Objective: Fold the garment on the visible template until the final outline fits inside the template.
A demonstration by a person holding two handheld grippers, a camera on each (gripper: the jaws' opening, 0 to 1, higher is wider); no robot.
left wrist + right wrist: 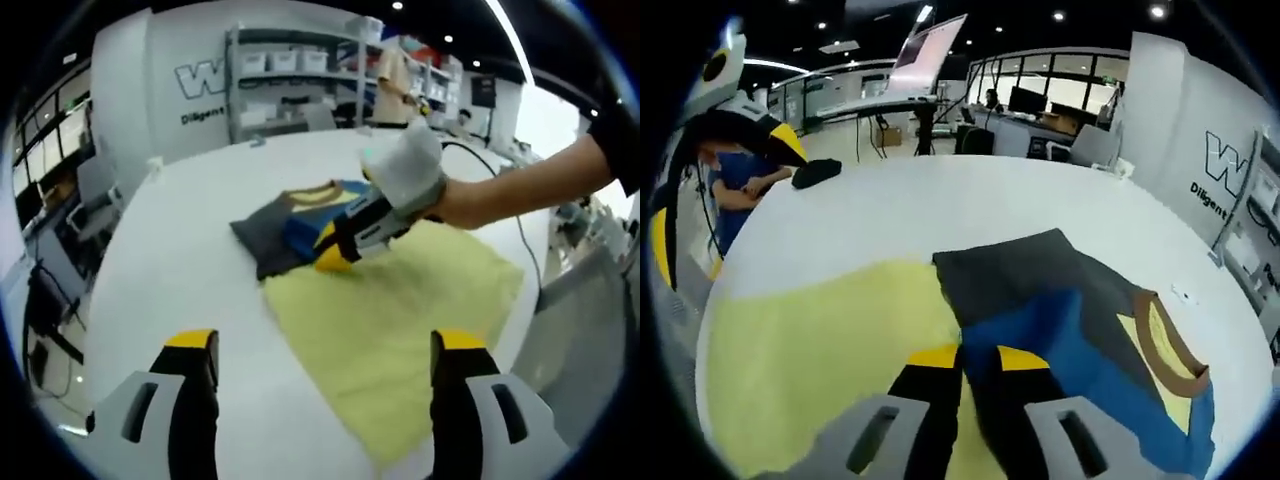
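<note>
Yellow template (400,330) on white table (180,270); folded grey-and-blue garment (290,225) at its edge. Right gripper (978,358) jaws pinched on the garment. Left gripper (325,350) jaws wide, holding nothing.

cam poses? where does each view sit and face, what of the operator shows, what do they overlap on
Left gripper view: rides the left gripper, jaws wide apart, facing across the white table at the yellow template and garment; right gripper and the person's hand show.
Right gripper view: rides the right gripper, low over the garment's edge, jaws closed together on it.
Shared: garment, template, table.
</note>
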